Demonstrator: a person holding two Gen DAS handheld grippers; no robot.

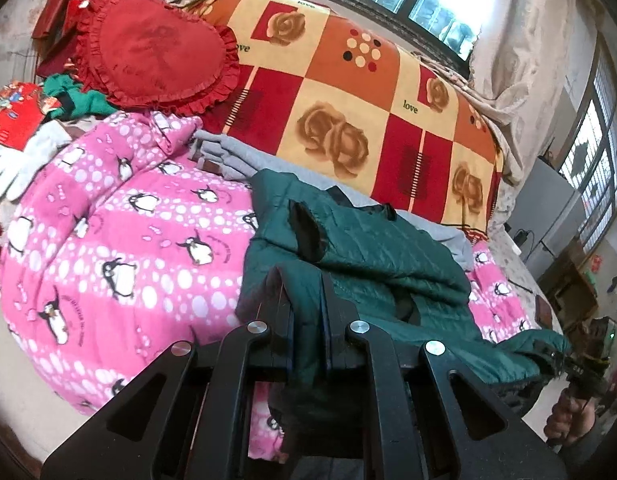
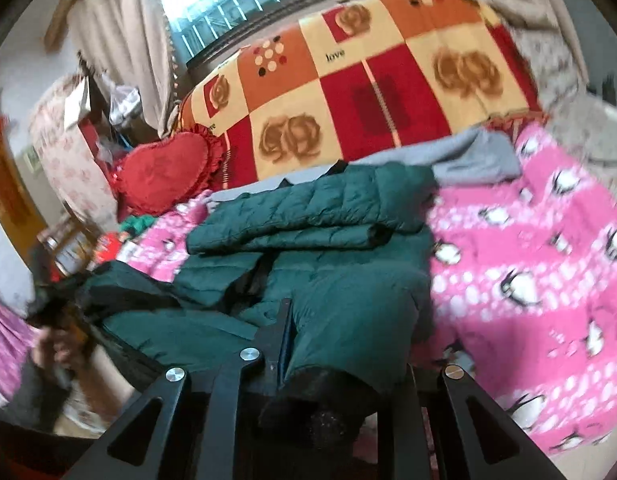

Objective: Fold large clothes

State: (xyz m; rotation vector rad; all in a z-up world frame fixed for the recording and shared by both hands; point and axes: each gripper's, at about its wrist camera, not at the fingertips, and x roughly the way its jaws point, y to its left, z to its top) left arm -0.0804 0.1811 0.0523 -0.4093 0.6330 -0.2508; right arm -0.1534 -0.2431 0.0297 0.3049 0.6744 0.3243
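Note:
A dark green quilted jacket [image 1: 380, 248] lies on the pink penguin blanket [image 1: 120, 216] on the bed. My left gripper [image 1: 304, 292] is shut on the jacket's near hem, green cloth pinched between its black fingers. In the right wrist view the jacket [image 2: 316, 208] has one sleeve folded across its body. My right gripper [image 2: 308, 332] is shut on the jacket's near edge; cloth covers its right finger. The other hand and gripper show at the far right of the left view [image 1: 588, 364] and at the far left of the right view [image 2: 56, 320], both at the jacket's bottom corners.
A grey garment [image 1: 236, 156] lies under the jacket's far side. A red heart pillow [image 1: 156, 48] and an orange-red rose-pattern blanket [image 1: 348, 92] sit behind. White gloves [image 1: 20, 164] lie at the left. Windows and curtains stand beyond the bed.

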